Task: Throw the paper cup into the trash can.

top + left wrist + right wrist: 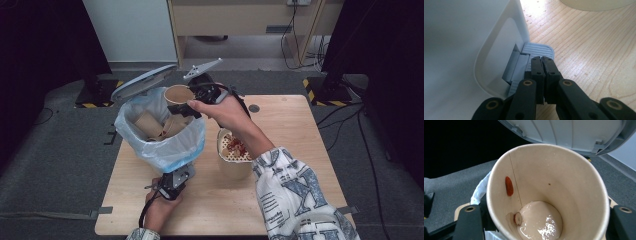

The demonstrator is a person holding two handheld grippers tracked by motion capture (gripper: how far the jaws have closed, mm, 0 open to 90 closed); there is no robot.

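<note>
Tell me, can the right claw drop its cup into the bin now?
Probably yes: the lid stands open, and the right claw holds the cup right above the bin.

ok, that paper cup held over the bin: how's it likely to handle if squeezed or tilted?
The paper cup looks thin-walled, so a hard squeeze from the right gripper would probably dent it. It is likely light, with little liquid left. Tilted further, that residue would probably run out.

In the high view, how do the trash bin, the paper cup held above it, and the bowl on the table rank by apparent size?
1. Trash bin, clearly the largest.
2. Bowl, partly hidden by the person's arm.
3. Paper cup in the right tool, smallest, though the tool covers part of it.
</note>
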